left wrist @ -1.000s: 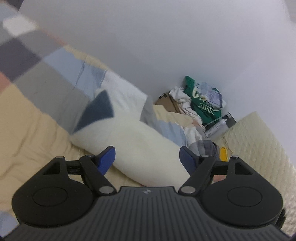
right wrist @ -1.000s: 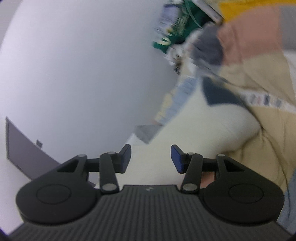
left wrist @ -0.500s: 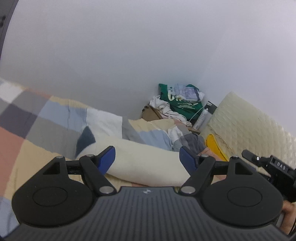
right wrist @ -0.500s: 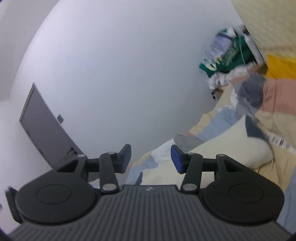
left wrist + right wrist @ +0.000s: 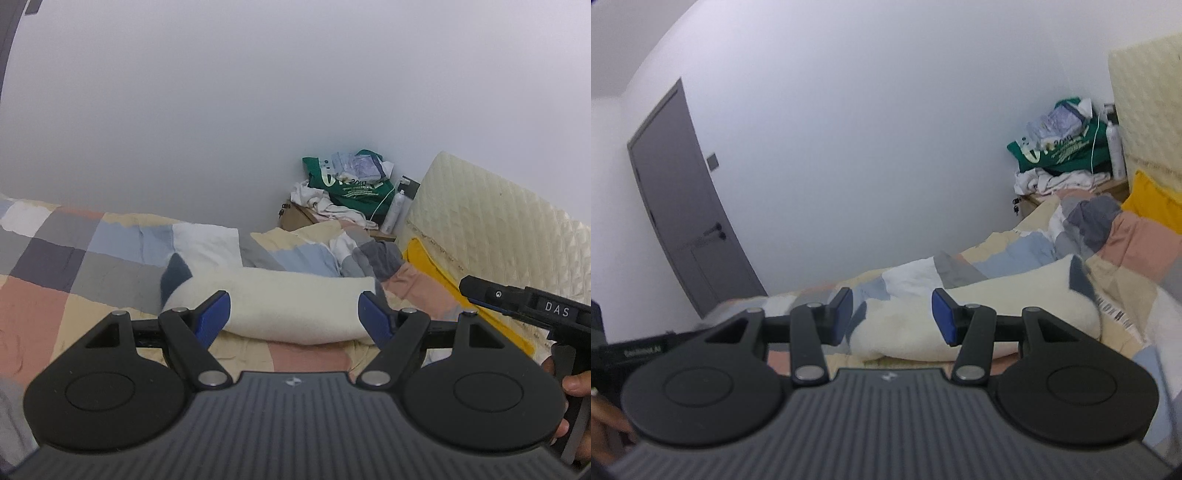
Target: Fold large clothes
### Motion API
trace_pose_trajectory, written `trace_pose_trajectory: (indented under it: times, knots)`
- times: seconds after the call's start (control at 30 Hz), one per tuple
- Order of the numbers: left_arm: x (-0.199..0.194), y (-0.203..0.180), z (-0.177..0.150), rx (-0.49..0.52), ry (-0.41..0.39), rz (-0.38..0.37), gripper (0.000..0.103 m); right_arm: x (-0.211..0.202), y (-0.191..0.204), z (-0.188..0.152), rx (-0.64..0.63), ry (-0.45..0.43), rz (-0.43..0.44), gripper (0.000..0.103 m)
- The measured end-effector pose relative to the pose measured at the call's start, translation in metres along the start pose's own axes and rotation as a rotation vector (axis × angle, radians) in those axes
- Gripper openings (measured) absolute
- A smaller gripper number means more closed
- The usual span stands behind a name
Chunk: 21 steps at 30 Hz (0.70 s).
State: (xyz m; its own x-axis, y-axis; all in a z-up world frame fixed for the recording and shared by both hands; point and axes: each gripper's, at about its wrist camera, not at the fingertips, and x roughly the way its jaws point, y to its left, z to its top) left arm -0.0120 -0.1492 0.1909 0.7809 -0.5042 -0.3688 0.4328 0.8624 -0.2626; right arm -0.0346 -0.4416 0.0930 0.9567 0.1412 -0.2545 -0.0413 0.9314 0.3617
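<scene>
A cream garment with dark grey corners [image 5: 291, 306] lies rolled in a long bundle on the patchwork bedspread [image 5: 74, 273]. It also shows in the right wrist view [image 5: 997, 314]. My left gripper [image 5: 295, 319] is open and empty, held above the bed in front of the bundle. My right gripper [image 5: 892, 314] is open and empty too, facing the bundle's left end. The right gripper's body [image 5: 535, 310] shows at the right edge of the left wrist view.
A heap of clothes and a green bag [image 5: 347, 188] sits on a bedside box in the far corner, with a white bottle [image 5: 393, 212] beside it. A quilted cream headboard [image 5: 498, 229] and a yellow pillow [image 5: 443, 280] stand to the right. A grey door [image 5: 683, 206] is at left.
Both grippers have swung and levelled out, from tilted views close to the bundle to upright views across the bed. The right gripper has come into the left wrist view. Both stay open.
</scene>
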Motion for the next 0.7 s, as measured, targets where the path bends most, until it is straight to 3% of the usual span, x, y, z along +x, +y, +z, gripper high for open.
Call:
trace_pose_trajectory:
  times: [0.37,0.7]
  knots:
    - [-0.022,-0.007,-0.012,0.049,0.015,0.047,0.083,-0.012,0.023,-0.022,-0.080,0.055,-0.059,0.051]
    - [-0.019,-0.004,-0.030,0.072,0.038,0.071,0.095,-0.013,0.025,-0.045,-0.097,0.076,-0.078,0.051]
